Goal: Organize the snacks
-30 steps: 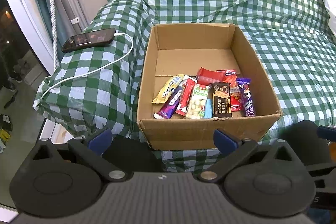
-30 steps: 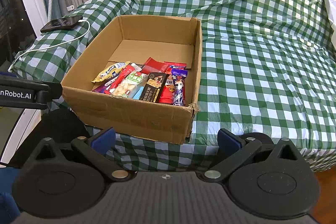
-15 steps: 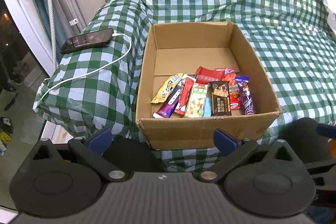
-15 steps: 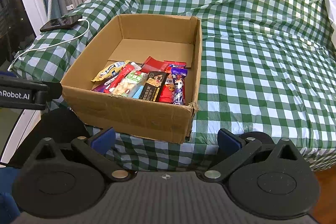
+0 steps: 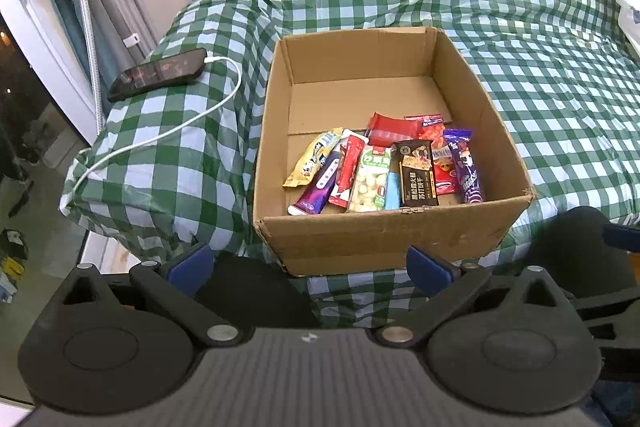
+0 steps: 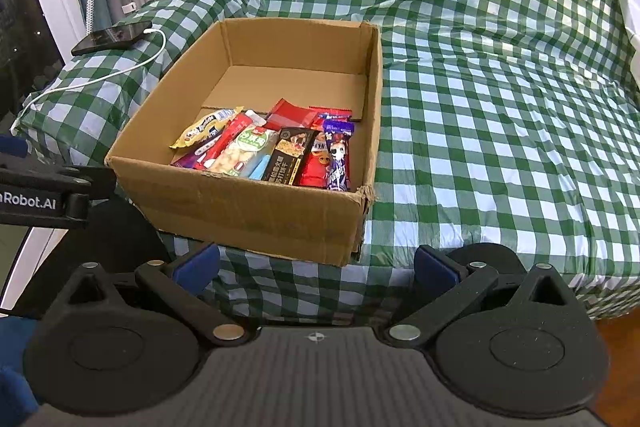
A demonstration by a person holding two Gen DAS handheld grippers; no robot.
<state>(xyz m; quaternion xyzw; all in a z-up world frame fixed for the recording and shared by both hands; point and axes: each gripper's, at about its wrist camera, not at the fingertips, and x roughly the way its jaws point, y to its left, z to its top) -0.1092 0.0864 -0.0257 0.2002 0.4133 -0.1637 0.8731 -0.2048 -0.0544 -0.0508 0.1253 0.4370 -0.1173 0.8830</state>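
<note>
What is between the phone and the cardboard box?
Only checked cloth and the white charging cable lie between phone and box, in both views.

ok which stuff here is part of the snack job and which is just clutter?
Job:
- cardboard box
- snack packets lying in its near half
- left hand-held gripper, open, empty
- right hand-held gripper, open, empty

Lying about:
- phone on the checked cover
- white charging cable plugged into it
- green checked cover
</note>
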